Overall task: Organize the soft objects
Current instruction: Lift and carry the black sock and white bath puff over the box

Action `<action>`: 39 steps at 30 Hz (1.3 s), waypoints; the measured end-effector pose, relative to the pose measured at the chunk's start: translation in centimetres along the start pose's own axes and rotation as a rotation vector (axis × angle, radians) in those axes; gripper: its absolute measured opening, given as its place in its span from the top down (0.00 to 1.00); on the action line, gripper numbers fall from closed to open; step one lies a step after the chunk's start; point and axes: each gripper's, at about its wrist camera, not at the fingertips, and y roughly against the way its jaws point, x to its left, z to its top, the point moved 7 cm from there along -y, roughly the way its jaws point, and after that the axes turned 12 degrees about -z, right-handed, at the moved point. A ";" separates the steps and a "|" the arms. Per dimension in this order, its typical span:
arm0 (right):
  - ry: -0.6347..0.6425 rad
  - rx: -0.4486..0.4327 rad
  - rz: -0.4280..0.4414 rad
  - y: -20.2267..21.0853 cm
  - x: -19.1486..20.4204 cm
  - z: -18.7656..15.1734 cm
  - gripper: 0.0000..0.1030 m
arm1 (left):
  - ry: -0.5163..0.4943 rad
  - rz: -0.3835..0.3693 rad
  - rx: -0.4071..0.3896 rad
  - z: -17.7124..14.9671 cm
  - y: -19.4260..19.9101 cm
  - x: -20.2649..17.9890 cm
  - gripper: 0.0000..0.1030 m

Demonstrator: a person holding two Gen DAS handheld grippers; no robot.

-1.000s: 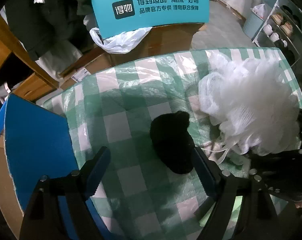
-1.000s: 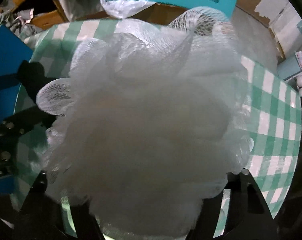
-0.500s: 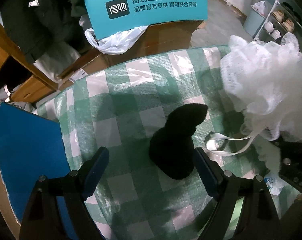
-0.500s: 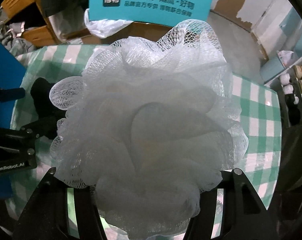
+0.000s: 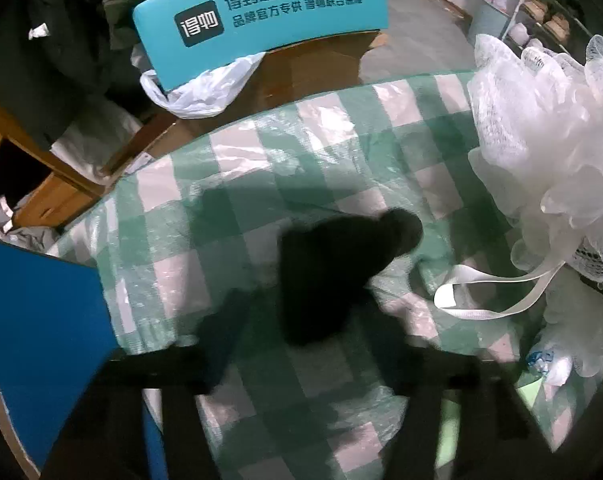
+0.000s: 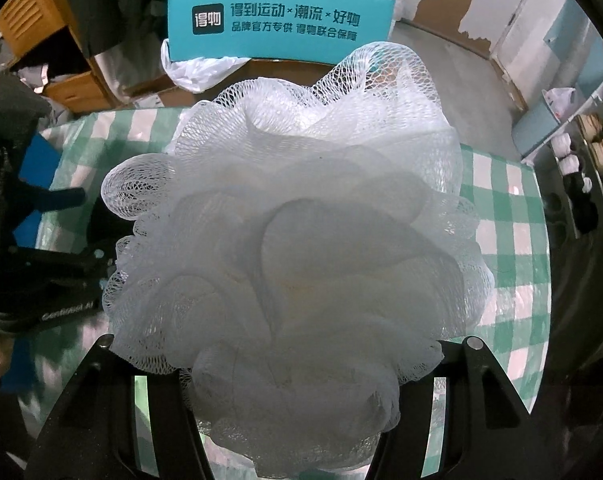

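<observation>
A black soft object (image 5: 333, 276) lies on the green-and-white checked tablecloth (image 5: 261, 160). My left gripper (image 5: 305, 340) is open, its blurred fingers on either side of the black object's near end. My right gripper (image 6: 297, 368) is shut on a large white mesh bath pouf (image 6: 297, 240) and holds it above the table. The pouf also shows at the right of the left wrist view (image 5: 549, 152), with its white loop strap (image 5: 489, 292) hanging down. The left gripper shows at the left edge of the right wrist view (image 6: 53, 264).
A blue box (image 5: 41, 328) stands at the table's left edge. Behind the table are a teal sign with Chinese text (image 5: 261, 12), a white plastic bag (image 5: 197, 88), cardboard and wooden furniture (image 5: 41, 192). Crumpled plastic (image 5: 557, 360) lies at the near right.
The right gripper has lifted the pouf up and away to the right, its strap now hanging free. The left gripper has moved in on the black object and is blurred by motion.
</observation>
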 end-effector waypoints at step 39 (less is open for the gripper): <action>0.029 -0.139 0.041 8.5 2.3 -0.3 0.44 | 0.000 0.035 -0.192 -5.8 12.3 1.0 0.89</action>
